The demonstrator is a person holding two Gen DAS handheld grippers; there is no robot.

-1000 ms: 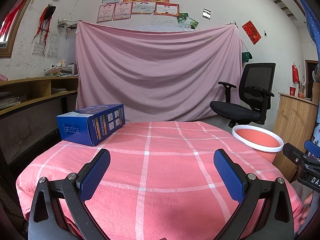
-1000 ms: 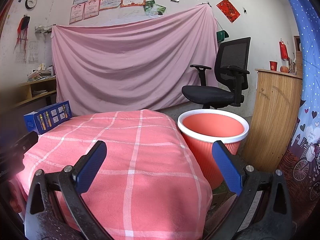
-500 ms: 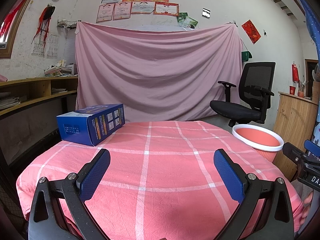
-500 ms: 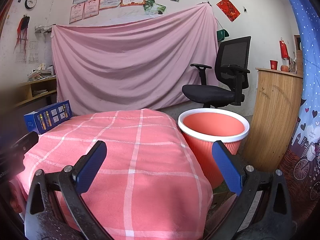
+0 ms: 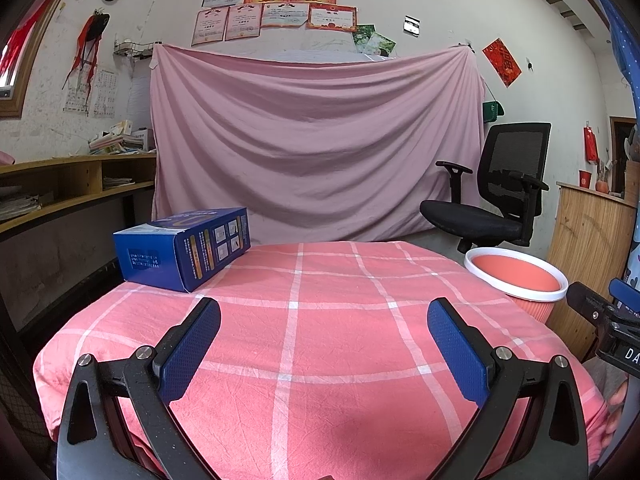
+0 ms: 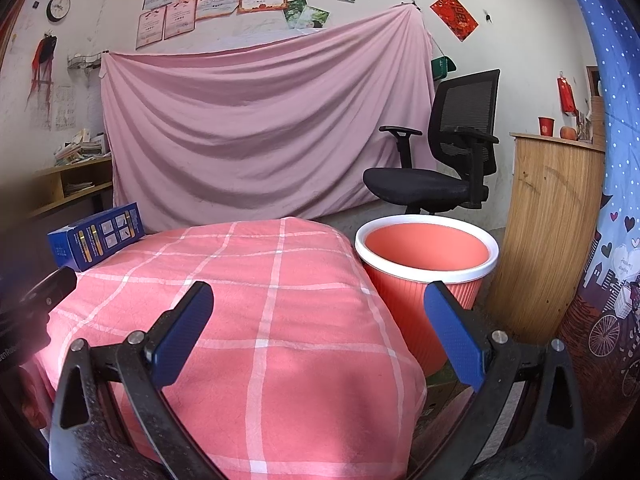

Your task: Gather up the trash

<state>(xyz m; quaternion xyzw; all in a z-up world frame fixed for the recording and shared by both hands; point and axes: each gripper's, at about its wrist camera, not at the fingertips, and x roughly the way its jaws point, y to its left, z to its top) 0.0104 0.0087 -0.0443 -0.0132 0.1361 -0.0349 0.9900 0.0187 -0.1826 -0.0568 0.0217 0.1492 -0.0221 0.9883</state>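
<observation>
Chair [image 6: 440, 168] behind bin [image 6: 428, 264]

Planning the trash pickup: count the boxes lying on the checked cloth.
1: a blue cardboard box lies at the far left corner of the pink checked cloth, untouched by either gripper. Nothing else shows on the cloth.

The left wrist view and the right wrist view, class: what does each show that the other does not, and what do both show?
Only the left wrist view shows the open left hand-held gripper and the blue box's top face. Only the right wrist view shows the open right hand-held gripper, the orange bin's ribbed side down toward the floor, and the starry blue cloth on the right. Both show the pink checked tablecloth, the blue box on it, the bin beside the table, the black office chair and the pink sheet on the wall.
</observation>
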